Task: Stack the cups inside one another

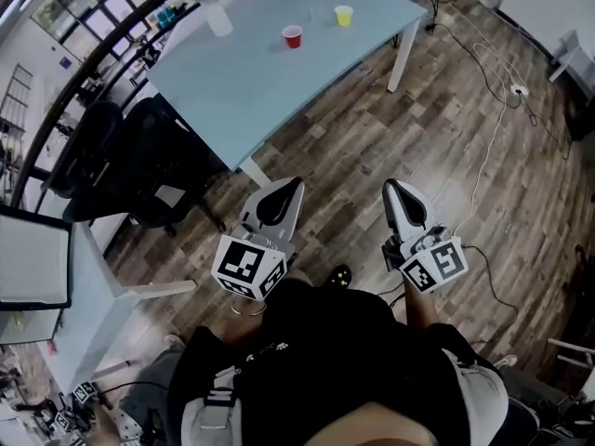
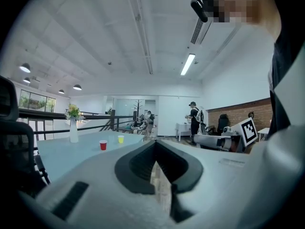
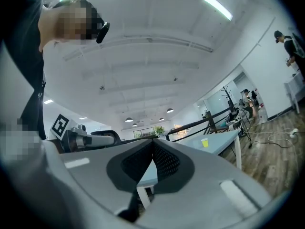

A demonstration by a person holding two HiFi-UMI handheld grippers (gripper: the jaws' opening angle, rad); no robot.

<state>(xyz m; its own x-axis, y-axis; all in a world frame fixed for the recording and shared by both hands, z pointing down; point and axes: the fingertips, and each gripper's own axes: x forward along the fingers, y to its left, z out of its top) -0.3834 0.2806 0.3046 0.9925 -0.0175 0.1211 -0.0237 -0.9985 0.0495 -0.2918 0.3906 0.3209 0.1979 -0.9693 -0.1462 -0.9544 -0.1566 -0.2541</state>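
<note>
The small red plastic cup (image 1: pixel 292 36) and small yellow plastic cup (image 1: pixel 344 15) stand apart on the pale blue table (image 1: pixel 242 82), well away from both grippers. The left gripper (image 1: pixel 286 190) and right gripper (image 1: pixel 394 190) hold nothing, their fingers pressed together. It seems best to approach the table first, then spread one pair of fingers before reaching for a cup.

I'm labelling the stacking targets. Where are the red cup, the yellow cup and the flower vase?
red cup (image 1: pixel 292 36): head view, middle of its body.
yellow cup (image 1: pixel 344 15): head view, middle of its body.
flower vase (image 1: pixel 218 19): head view, its white body.
</note>
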